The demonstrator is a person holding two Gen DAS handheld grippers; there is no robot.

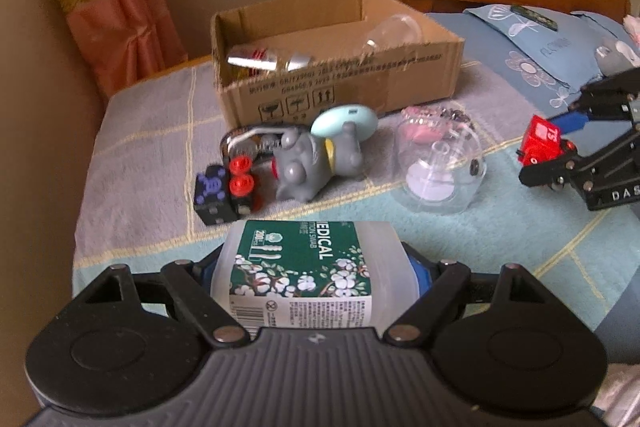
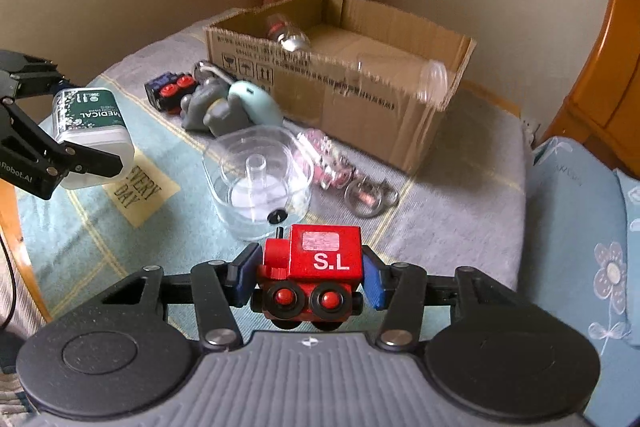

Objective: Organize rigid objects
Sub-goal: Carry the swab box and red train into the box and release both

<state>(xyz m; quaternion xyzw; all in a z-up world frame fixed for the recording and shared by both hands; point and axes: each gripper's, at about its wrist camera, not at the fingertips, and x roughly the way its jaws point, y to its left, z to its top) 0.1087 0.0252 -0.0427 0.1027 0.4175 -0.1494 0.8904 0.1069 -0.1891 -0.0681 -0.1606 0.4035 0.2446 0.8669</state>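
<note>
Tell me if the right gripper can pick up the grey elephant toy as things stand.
Probably not yet: the right gripper is shut on the red toy train. The grey elephant toy lies uncovered beyond the clear plastic container, so unloading comes first.

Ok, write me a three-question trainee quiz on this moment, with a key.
1. True or false: the left gripper is shut on the cotton swab box.
2. What does the right gripper hold? A) grey elephant B) red toy train C) clear bowl
3. Fill in: the glass bulb lies inside the ____ box.

Key: 1 true. 2 B, the red toy train. 3 cardboard.
</note>
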